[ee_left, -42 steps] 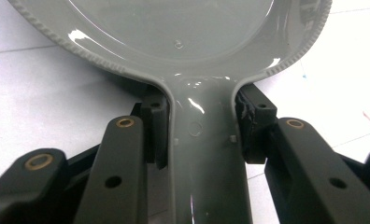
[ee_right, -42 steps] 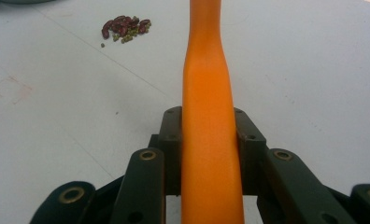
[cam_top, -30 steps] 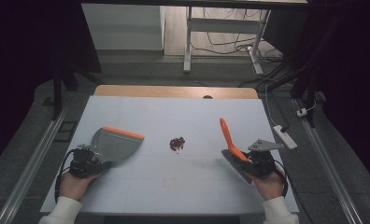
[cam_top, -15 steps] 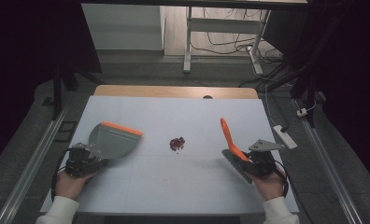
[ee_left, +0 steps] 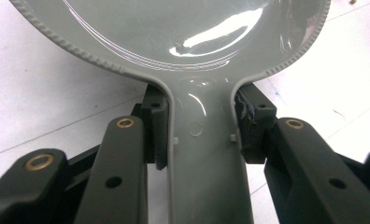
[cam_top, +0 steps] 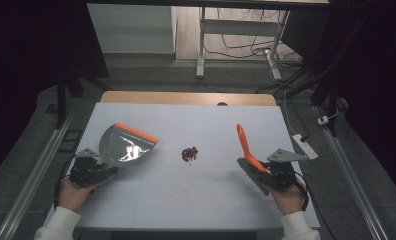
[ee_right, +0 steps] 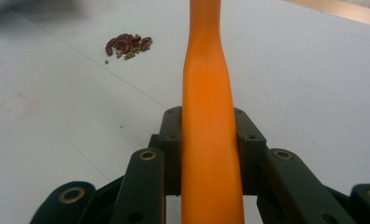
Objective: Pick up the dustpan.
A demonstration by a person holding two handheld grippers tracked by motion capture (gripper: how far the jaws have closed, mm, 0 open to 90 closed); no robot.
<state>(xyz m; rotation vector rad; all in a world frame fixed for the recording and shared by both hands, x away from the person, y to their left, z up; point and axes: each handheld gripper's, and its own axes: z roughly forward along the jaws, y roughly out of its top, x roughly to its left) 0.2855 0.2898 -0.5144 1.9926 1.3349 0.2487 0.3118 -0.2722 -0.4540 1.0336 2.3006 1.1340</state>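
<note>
Item: sweep-up in progress. Left gripper [cam_top: 93, 169], fingers [ee_left: 155, 135] clamped on grey dustpan [cam_top: 123, 145] handle, pan at desk [cam_top: 196, 200] left. Right gripper [cam_top: 276, 172], fingers [ee_right: 171, 140] clamped on orange brush [cam_top: 247, 147], right. Bean pile [cam_top: 189, 154] lies mid-desk between them, untouched. Done: tools gripped. Left: sweeping beans into pan.

dustpan [ee_left: 174, 42] front cropped, brush [ee_right: 206, 93] tip cropped
</note>
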